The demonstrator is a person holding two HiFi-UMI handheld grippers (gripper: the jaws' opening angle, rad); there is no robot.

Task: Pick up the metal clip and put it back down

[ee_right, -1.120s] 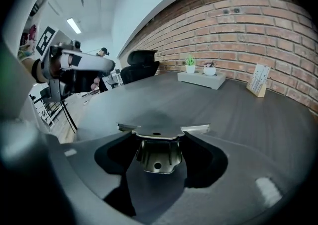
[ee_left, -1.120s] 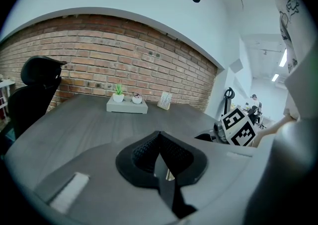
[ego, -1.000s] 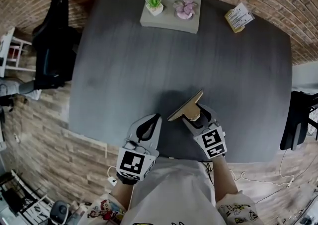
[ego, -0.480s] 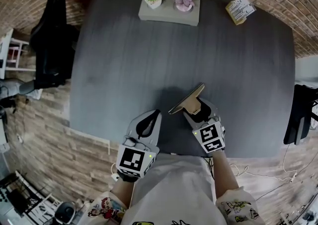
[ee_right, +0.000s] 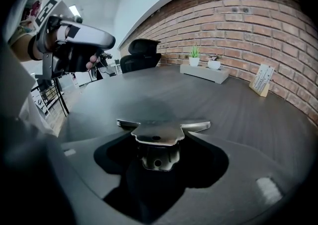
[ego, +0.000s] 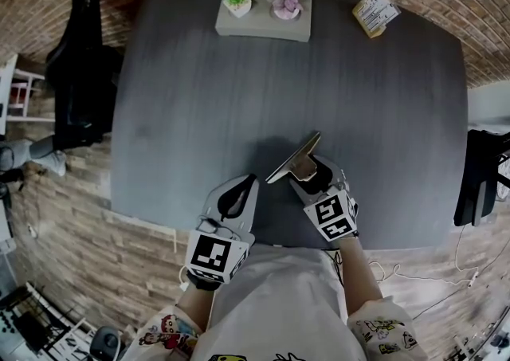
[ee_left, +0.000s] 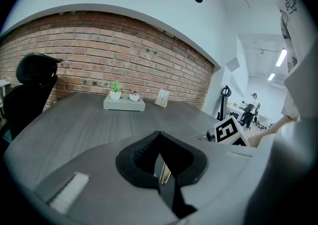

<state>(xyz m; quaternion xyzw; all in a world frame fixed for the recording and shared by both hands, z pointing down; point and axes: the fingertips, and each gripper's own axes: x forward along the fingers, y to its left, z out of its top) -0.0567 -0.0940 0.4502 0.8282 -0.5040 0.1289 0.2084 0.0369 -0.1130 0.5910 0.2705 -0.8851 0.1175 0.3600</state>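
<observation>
The metal clip, a wide silver bulldog clip, hangs tilted just above the dark grey table and casts a shadow on it. My right gripper is shut on its handles. In the right gripper view the clip sits between the black jaws with its flat mouth pointing away. My left gripper is shut and holds nothing. It hovers near the table's front edge, to the left of the clip. Its pads meet with no gap.
A grey tray with two small potted plants stands at the table's far side, and a card stand at the far right. A black office chair is off the left edge, another chair off the right. Brick wall behind.
The right gripper keeps its hold on the clip and has drifted slightly forward and left. The left gripper has stayed where it was, shut.
</observation>
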